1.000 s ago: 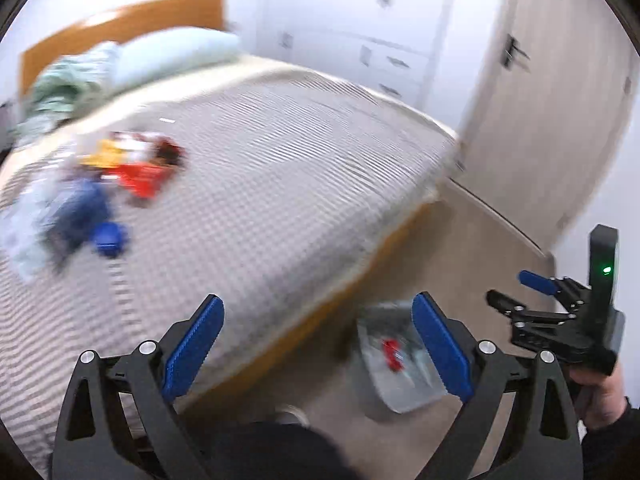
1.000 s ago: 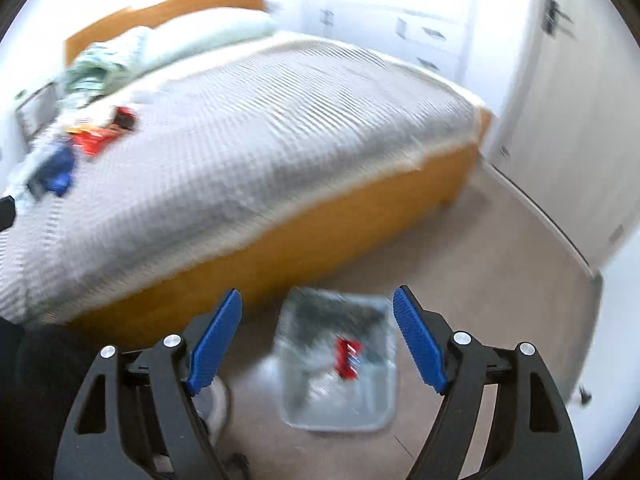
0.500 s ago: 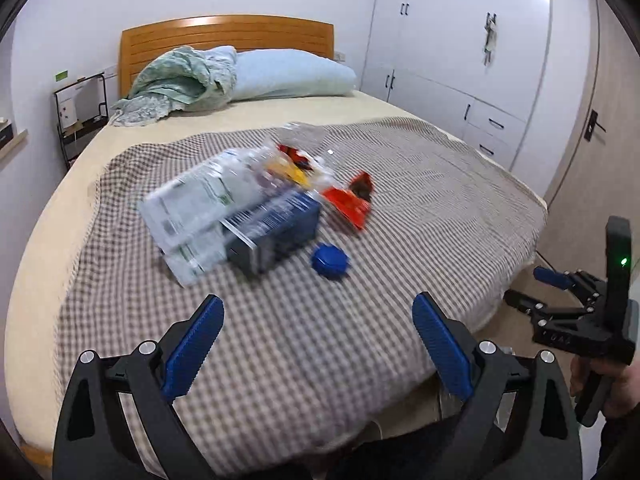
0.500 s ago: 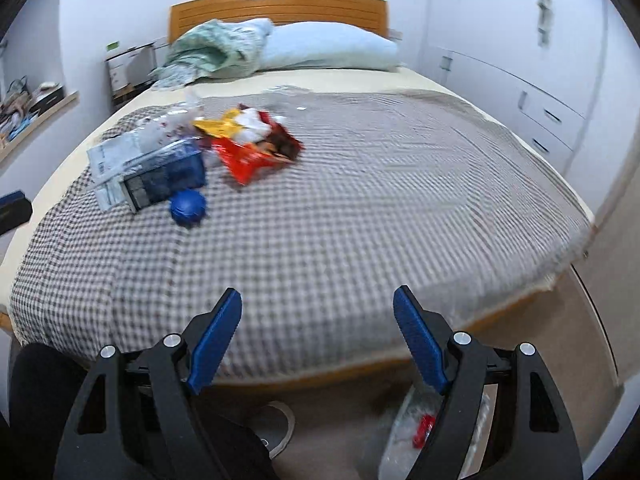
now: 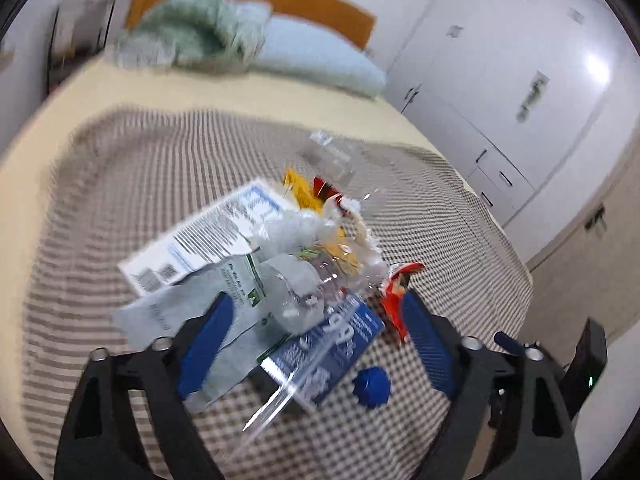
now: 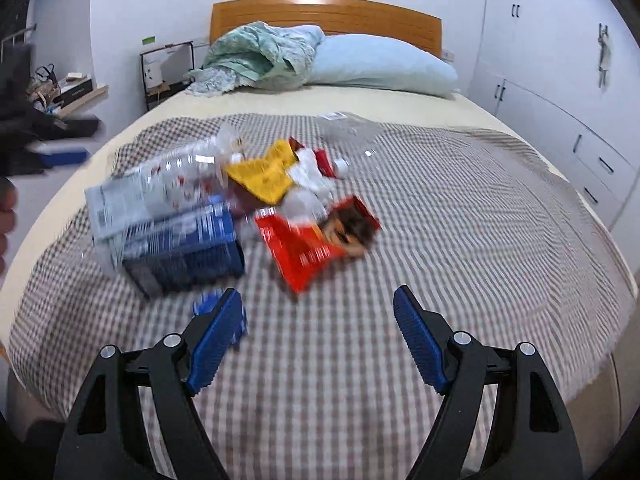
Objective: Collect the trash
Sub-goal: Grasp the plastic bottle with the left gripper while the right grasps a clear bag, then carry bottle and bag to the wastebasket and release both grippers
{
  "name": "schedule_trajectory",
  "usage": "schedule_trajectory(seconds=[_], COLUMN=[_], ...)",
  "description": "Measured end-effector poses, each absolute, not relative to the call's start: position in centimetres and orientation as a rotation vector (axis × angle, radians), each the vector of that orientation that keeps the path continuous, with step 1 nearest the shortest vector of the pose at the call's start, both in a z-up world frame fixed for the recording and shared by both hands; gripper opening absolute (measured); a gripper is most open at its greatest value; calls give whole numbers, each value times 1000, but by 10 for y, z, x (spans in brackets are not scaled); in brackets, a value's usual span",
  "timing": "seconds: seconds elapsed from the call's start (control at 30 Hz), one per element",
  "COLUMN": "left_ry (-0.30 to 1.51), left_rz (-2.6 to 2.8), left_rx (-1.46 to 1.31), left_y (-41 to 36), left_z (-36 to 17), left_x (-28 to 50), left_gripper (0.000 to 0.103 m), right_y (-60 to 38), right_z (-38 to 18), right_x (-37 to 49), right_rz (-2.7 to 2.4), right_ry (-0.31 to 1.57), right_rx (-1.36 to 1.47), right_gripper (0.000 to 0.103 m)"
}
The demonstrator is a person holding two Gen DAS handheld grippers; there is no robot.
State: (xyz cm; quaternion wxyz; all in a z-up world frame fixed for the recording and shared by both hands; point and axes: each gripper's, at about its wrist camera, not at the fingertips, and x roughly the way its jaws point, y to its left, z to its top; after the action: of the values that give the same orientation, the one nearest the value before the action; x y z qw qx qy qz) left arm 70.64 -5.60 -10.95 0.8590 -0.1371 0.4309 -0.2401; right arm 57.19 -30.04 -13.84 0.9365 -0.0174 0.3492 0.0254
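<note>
Several pieces of trash lie heaped on the checked bedspread (image 6: 420, 240), ahead of both sets of tongs. In the left wrist view the left gripper (image 5: 316, 328) reaches into the heap: a dark blue box (image 5: 336, 344) and a crumpled clear plastic bottle (image 5: 296, 296) lie between its blue pads, a white printed wrapper (image 5: 208, 240) sits ahead and to the left, and a small blue bottle cap (image 5: 372, 386) rests just inside the right pad. A red snack bag (image 5: 396, 292) pokes up beside that right pad. Its jaws are closing, with box and bottle between them, though the pads do not yet press on either.

The right gripper (image 6: 320, 336) hangs over bare bedspread, jaws wide and holding nothing; the red bag lies ahead of it, with a yellow packet (image 6: 264, 176) farther on. Both tongs tilt downward toward the bed. Beyond the heap a pale blue pillow (image 6: 384, 66) and a bunched green blanket (image 6: 260, 56) lie against the wooden headboard (image 6: 328, 12). White cabinets (image 6: 560, 80) stand to the right.
</note>
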Motion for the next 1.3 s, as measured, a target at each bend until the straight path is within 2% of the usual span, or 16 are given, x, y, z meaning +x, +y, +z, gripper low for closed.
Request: schedule_trajectory(seconds=[0.07, 0.17, 0.2, 0.23, 0.27, 0.3, 0.53, 0.57, 0.6, 0.63, 0.67, 0.73, 0.83, 1.07, 1.3], left_ry=[939, 978, 1010, 1016, 1019, 1020, 1012, 1010, 1004, 997, 991, 980, 951, 866, 831], left_rz=[-520, -551, -555, -559, -565, -577, -638, -643, -646, -651, -649, -627, -593, -484, -410], left_rx=[-337, -371, -385, -400, -421, -451, -488, -489, -487, -483, -476, -456, -435, -327, -308], left_y=[-62, -78, -82, -83, -84, -83, -81, -76, -74, -67, -66, -63, -53, -39, -25], left_z=[-126, -147, -158, -162, -167, -173, -177, -175, -173, -167, -162, -150, -128, -56, -3], left_x=[724, 740, 744, 745, 745, 745, 738, 735, 731, 728, 726, 720, 706, 657, 590], left_gripper=[65, 65, 63, 55, 37, 31, 13, 8, 5, 2, 0, 0, 0, 0, 0], right_y=[-299, -299, -299, -298, -296, -293, -242, -237, -229, -226, -224, -223, -224, -242, -282], right_z=[-133, -122, -116, -109, -105, -102, -143, -149, -156, -159, -161, -152, -127, -69, -37], right_x=[587, 610, 622, 635, 646, 666, 797, 804, 811, 813, 814, 804, 783, 727, 658], right_rz=[71, 117, 150, 199, 242, 314, 516, 511, 531, 549, 546, 543, 526, 419, 345], right_ry=[703, 683, 676, 675, 678, 694, 953, 986, 1014, 1027, 1042, 1030, 986, 889, 837], right_rx=[-38, -23, -7, 16, 37, 72, 192, 203, 206, 215, 236, 236, 193, 117, 111], right_gripper=[75, 75, 75, 75, 75, 75, 75, 75, 64, 45, 19, 12, 9, 8, 8])
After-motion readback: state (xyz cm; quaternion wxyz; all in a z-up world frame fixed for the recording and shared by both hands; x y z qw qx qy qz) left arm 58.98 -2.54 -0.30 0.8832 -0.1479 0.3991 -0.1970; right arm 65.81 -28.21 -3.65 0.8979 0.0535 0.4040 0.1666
